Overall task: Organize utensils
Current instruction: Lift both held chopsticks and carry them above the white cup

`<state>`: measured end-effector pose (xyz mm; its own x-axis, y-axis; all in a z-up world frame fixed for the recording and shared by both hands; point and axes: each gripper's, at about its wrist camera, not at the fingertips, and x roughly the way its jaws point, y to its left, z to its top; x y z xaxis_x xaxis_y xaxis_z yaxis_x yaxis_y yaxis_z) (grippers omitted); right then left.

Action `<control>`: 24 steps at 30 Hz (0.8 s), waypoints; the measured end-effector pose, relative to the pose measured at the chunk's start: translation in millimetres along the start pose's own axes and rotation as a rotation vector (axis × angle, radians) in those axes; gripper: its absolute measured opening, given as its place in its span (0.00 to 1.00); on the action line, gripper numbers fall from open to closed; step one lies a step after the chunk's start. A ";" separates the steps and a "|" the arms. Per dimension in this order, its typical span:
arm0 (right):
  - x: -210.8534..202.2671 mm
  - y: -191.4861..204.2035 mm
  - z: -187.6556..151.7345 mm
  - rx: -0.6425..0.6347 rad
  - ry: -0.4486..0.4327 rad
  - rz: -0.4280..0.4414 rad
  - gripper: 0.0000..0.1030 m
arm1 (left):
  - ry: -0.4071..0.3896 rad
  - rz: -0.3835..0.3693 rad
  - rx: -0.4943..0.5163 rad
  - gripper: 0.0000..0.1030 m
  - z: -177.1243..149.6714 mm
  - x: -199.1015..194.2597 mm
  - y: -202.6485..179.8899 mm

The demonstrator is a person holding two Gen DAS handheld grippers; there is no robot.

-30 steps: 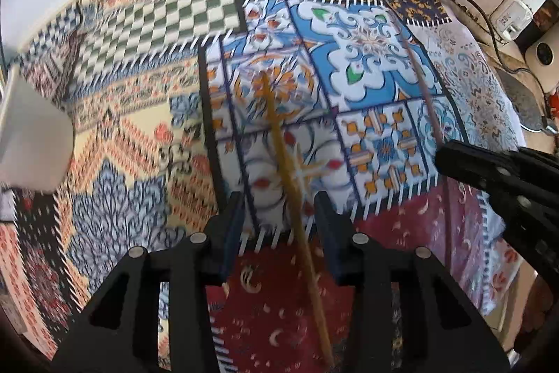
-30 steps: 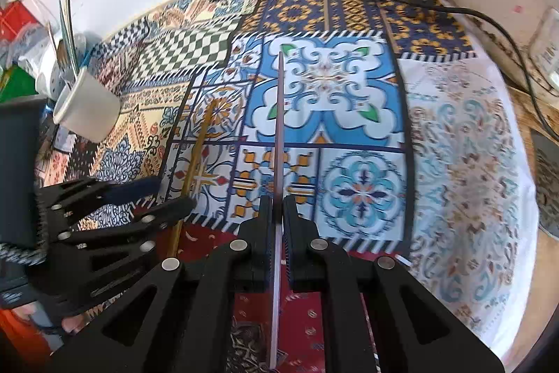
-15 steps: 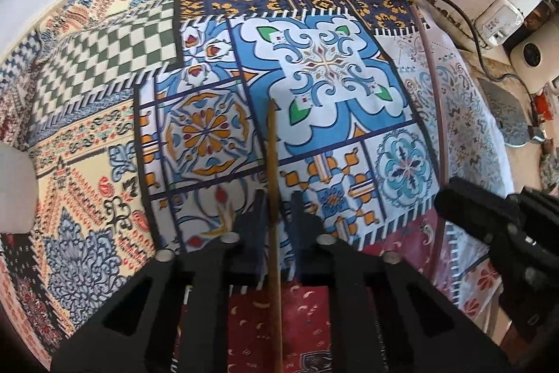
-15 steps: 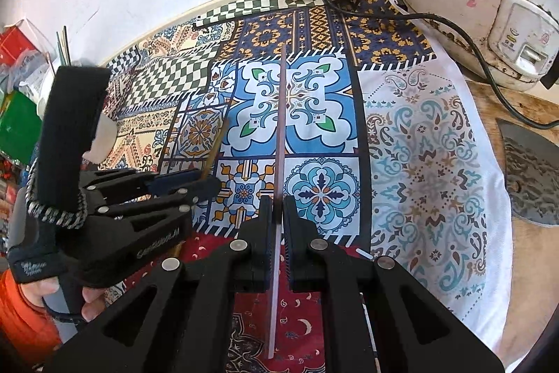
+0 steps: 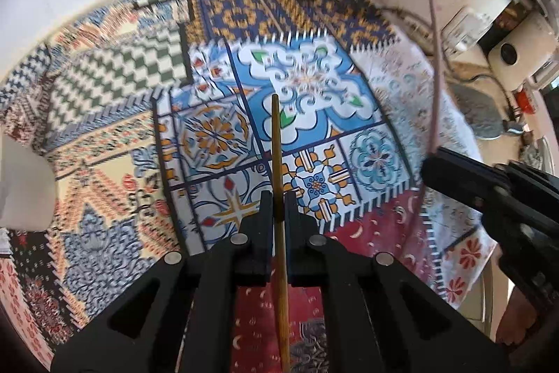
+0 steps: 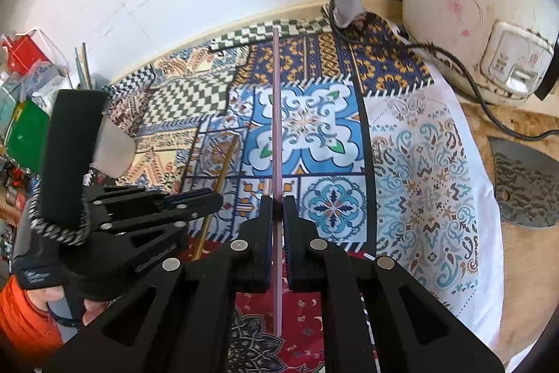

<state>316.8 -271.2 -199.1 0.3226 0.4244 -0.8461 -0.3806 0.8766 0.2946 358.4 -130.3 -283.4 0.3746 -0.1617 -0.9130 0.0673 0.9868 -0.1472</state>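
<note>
My left gripper point(image 5: 278, 198) is shut on a brown wooden chopstick point(image 5: 276, 145) that points forward above the patterned cloth. My right gripper point(image 6: 277, 201) is shut on a pink chopstick point(image 6: 276, 114), also held above the cloth and pointing toward the wall. In the left wrist view the right gripper point(image 5: 433, 159) shows at the right with the pink chopstick point(image 5: 436, 65) rising from it. In the right wrist view the left gripper point(image 6: 209, 198) shows at the left with the brown chopstick point(image 6: 223, 163). A white cup point(image 6: 113, 149) stands at the left, partly hidden by the left gripper.
A patchwork cloth point(image 6: 314, 135) covers the table. A white rice cooker point(image 6: 471, 6) with a black cord point(image 6: 454, 58) stands at back right. A dark cleaver blade point(image 6: 524, 184) lies on the wooden board at right. Clutter and a holder with utensils point(image 6: 82, 65) stand at far left.
The left gripper closed on the brown chopstick and lifted it off the cloth. The right gripper rose with the pink chopstick, so both sticks are higher.
</note>
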 end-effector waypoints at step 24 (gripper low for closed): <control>-39.1 83.4 24.9 -0.152 -0.155 0.023 0.05 | -0.440 0.071 -0.105 0.04 -36.6 -165.9 52.6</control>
<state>294.0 -209.1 -130.4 0.4373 0.4840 -0.7580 -0.5118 0.8270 0.2328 265.9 -51.4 -153.6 0.7334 -0.0587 -0.6773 -0.0581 0.9872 -0.1484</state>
